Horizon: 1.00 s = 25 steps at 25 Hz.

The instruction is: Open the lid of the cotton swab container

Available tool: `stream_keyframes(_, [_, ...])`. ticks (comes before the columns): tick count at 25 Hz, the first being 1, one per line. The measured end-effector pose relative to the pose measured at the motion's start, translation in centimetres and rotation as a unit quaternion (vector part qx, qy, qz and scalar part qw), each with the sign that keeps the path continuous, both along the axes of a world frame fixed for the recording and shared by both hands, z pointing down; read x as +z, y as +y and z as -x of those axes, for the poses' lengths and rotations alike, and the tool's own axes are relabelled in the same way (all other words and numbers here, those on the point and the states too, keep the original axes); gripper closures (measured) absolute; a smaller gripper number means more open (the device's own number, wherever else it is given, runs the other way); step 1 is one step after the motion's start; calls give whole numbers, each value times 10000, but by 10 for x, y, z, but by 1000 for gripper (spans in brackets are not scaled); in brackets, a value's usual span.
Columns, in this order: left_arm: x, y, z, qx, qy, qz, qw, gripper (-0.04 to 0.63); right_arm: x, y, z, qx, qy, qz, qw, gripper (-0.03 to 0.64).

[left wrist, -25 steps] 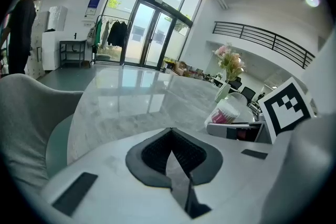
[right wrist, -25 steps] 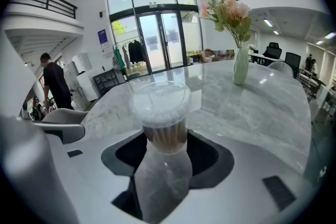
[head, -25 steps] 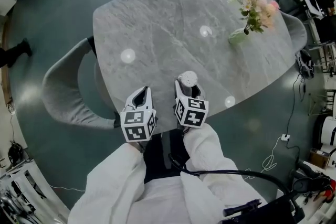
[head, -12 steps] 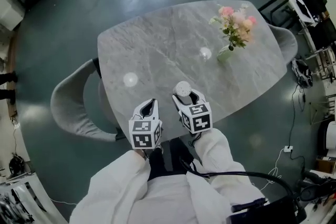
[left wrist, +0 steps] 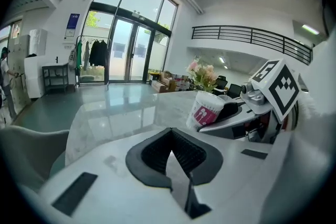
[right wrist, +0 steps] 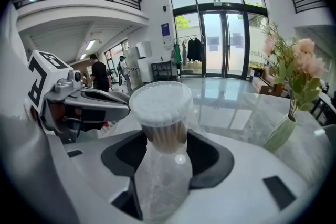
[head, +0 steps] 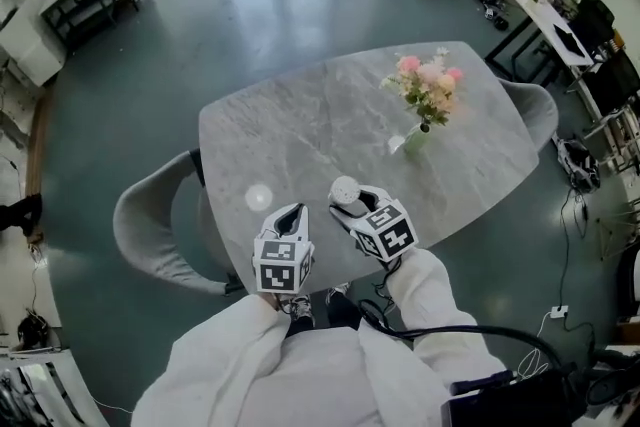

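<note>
The cotton swab container (right wrist: 160,113) is a clear tub full of swabs with a frosted round lid (right wrist: 160,102) seated on top. My right gripper (right wrist: 160,150) is shut on its body and holds it up, lid toward the table's far side. From the head view the container (head: 345,188) shows above the table's near edge, with the right gripper (head: 352,203) behind it. In the left gripper view its pink label (left wrist: 202,113) faces me. My left gripper (head: 291,213) hangs just left of it, shut and empty, its jaws (left wrist: 172,148) meeting at a point.
A grey marble table (head: 330,115) carries a pale green vase of pink flowers (head: 425,95) at its far right. A grey chair (head: 150,235) stands at the table's left, another (head: 535,110) at its right. Dark cables (head: 450,330) trail by my right arm.
Both grippers have risen over the table's near edge, the right one carrying the container and rolling clockwise. The head view has tilted up, so more of the floor shows.
</note>
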State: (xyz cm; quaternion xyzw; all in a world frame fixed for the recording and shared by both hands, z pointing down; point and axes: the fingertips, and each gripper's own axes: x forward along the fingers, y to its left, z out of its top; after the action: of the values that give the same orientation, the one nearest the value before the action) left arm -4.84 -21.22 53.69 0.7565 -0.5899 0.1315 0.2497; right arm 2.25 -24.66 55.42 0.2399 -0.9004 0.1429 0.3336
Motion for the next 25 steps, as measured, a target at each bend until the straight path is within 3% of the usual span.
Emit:
stream_keyframes(11, [-35,-16,-12,49,-162,-373,9992,588,-29,0,-4,-471,-124,35,9988,325])
stream_keyframes(25, [-40,-24,-13,302,-267,-444,9982,588,-32,-3,-6,-777,20,70,9970,325])
